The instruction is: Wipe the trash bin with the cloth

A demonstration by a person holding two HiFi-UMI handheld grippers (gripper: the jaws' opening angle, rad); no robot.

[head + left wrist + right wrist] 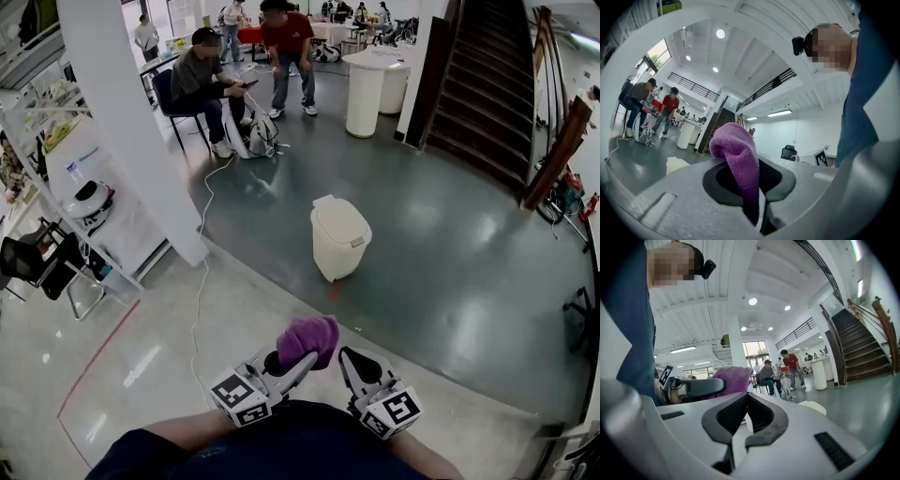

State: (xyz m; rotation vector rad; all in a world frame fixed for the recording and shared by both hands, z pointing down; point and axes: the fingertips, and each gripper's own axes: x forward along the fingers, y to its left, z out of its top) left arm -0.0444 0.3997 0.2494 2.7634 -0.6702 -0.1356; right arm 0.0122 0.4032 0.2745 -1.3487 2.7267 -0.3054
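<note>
1. A wide hall with a glossy dark grey-green floor (450, 281). The floor turns to paler tiles near the person, and the seam runs diagonally.
2. A white pillar (131, 122) rises at the left, and a dark staircase (487, 84) climbs at the far right.
3. Two people are at the far end, one seated (202, 84) and one standing, near a round white counter (366, 89).
4. The trash bin (339, 236) is cream-coloured and stands alone on the dark floor, just beyond the seam and well apart from both grippers. Its lid is down, so whatever is inside is hidden.
5. The left gripper (292, 364) is held low in front of the person, its jaws pinching the cloth.
6. The right gripper (354, 364) sits just beside it, jaws pressed together with nothing between them.
7. The purple cloth (307, 337) bunches above the left gripper's jaw tips, with a fold hanging down between them.
</note>
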